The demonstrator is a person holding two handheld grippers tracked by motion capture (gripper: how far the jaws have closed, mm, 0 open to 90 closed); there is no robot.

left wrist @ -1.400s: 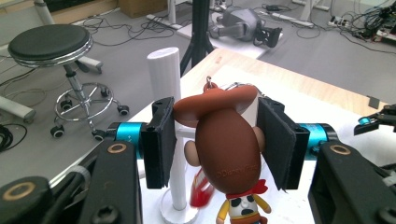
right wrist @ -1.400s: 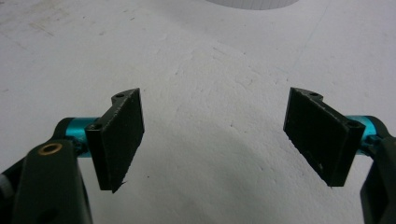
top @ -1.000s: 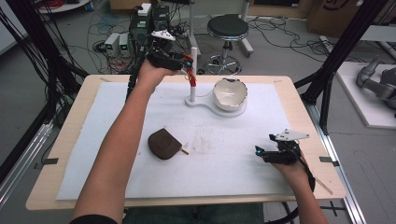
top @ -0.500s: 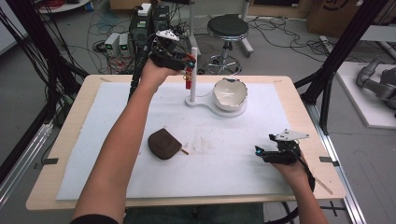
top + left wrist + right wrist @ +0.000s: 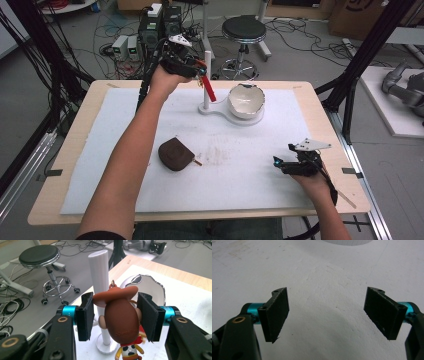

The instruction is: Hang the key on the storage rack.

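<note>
One gripper (image 5: 115, 315) raised, outstretched

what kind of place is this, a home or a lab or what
Most likely a lab or workshop set up for recording. Cables sprawl over a bare floor, electronics boxes sit behind the table, black frame struts flank it, and a rolling stool stands nearby.

Lab: floor cables (image 5: 40, 75), power boxes (image 5: 126, 47).

Left gripper (image 5: 115, 316) jaws clamp cowboy figurine (image 5: 121, 320) by head; white post (image 5: 101, 290) just behind.
</note>
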